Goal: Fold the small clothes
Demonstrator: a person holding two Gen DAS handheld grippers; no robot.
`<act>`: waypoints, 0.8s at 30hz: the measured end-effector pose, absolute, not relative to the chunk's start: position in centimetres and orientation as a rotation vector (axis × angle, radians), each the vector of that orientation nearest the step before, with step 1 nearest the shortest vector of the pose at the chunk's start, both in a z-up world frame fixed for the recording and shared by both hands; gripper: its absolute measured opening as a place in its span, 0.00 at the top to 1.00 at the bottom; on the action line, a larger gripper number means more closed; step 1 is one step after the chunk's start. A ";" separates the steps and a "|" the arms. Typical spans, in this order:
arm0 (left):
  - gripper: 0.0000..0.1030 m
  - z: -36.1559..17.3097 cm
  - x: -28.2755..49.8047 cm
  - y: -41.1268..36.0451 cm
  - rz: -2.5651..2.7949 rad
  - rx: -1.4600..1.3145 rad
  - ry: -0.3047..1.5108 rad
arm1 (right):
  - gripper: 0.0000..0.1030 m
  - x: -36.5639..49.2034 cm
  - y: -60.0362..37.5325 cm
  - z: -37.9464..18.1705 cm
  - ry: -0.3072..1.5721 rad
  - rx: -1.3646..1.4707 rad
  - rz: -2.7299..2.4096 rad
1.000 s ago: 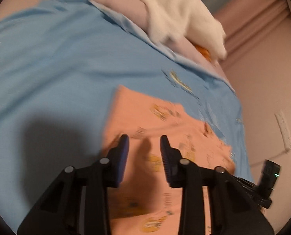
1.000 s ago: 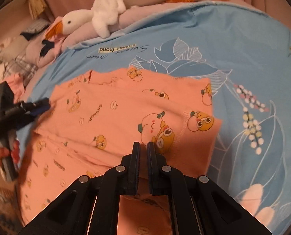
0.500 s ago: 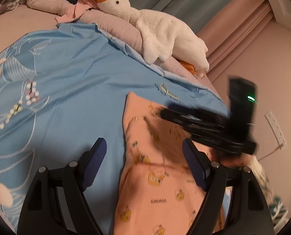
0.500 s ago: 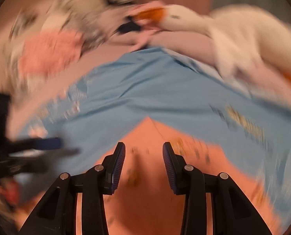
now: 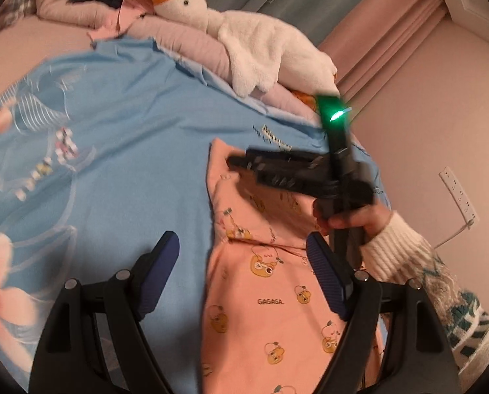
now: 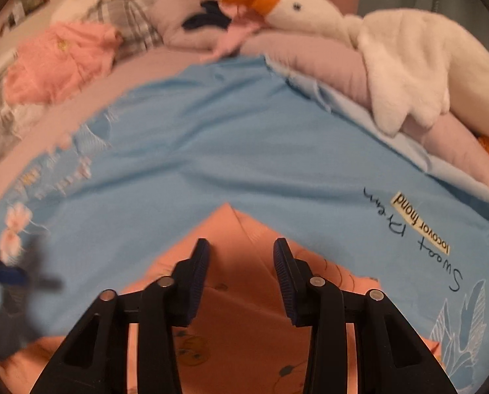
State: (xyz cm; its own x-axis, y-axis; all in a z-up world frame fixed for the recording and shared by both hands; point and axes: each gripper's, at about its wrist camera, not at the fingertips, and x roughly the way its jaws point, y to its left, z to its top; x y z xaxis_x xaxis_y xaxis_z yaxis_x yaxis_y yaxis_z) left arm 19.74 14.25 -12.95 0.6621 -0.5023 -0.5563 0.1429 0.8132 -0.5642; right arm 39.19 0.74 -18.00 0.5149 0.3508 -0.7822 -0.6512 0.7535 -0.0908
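An orange garment [image 5: 277, 298] printed with small cartoon animals lies folded in a long strip on the blue bedsheet [image 5: 129, 151]. My left gripper [image 5: 243, 248] is open wide over the strip's left edge, with nothing held. A hand [image 5: 353, 216] in a white knit sleeve holds my right gripper [image 5: 241, 162] over the strip's far end. In the right wrist view my right gripper [image 6: 241, 251] is open just above the orange garment [image 6: 231, 229] at its far corner, jaws empty. The left gripper [image 6: 4, 277] is a blur at the left edge.
A white plush goose [image 5: 261, 42] lies on a pink bolster along the far side of the bed. Loose clothes, one pink [image 6: 60, 59], are piled at the far left. A pink wall with a socket [image 5: 458, 193] is on the right.
My right gripper went from shut to open and swung across to the garment's far corner. My left gripper opened wider and drew back. The garment now lies as a narrower strip.
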 end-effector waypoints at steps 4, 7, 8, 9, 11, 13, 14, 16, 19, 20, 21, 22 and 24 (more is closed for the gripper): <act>0.22 -11.8 19.6 15.7 -0.352 -0.488 0.740 | 0.88 40.0 0.3 -19.1 0.879 -0.359 0.668; 0.21 -11.7 19.4 16.2 -0.344 -0.495 0.726 | 0.96 39.2 0.8 -18.5 0.861 -0.388 0.733; 0.21 -11.7 19.4 16.2 -0.343 -0.502 0.721 | 0.96 38.8 1.0 -18.2 0.848 -0.399 0.753; 0.21 -11.7 19.4 16.2 -0.344 -0.506 0.717 | 0.96 38.5 1.1 -17.5 0.809 -0.397 0.753; 0.21 -11.6 19.7 16.0 -0.340 -0.504 0.716 | 0.96 38.2 1.0 -15.7 0.720 -0.340 0.771; 0.21 -11.6 19.6 15.8 -0.341 -0.502 0.718 | 0.96 38.5 1.7 -15.2 0.719 -0.334 0.780; 0.21 -11.6 19.6 15.7 -0.342 -0.501 0.722 | 0.96 38.8 2.3 -15.8 0.743 -0.378 0.751; 0.21 -11.6 19.6 15.4 -0.339 -0.495 0.730 | 0.95 39.1 3.4 -17.3 0.782 -0.464 0.675; 0.21 -11.5 19.6 15.1 -0.339 -0.485 0.747 | 0.86 39.3 2.4 -17.7 0.822 -0.388 0.631; 0.21 -11.5 19.6 14.9 -0.339 -0.478 0.748 | 0.85 39.1 1.5 -17.2 0.820 -0.341 0.627; 0.20 -11.5 19.6 14.7 -0.341 -0.472 0.751 | 0.85 38.4 0.4 -16.3 0.803 -0.292 0.628; 0.19 -11.6 19.6 14.5 -0.343 -0.467 0.754 | 0.85 37.5 -0.9 -15.2 0.776 -0.247 0.635; 0.18 -11.9 19.9 13.9 -0.347 -0.458 0.761 | 0.85 34.7 -3.8 -13.5 0.718 -0.180 0.635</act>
State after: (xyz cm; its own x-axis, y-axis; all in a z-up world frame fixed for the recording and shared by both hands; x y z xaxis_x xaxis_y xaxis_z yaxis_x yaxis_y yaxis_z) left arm 19.95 13.92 -11.87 0.6758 -0.4580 -0.5775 0.1346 0.8470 -0.5142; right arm 34.75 -3.81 -13.49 0.5760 0.4795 -0.6620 -0.5987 0.7989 0.0578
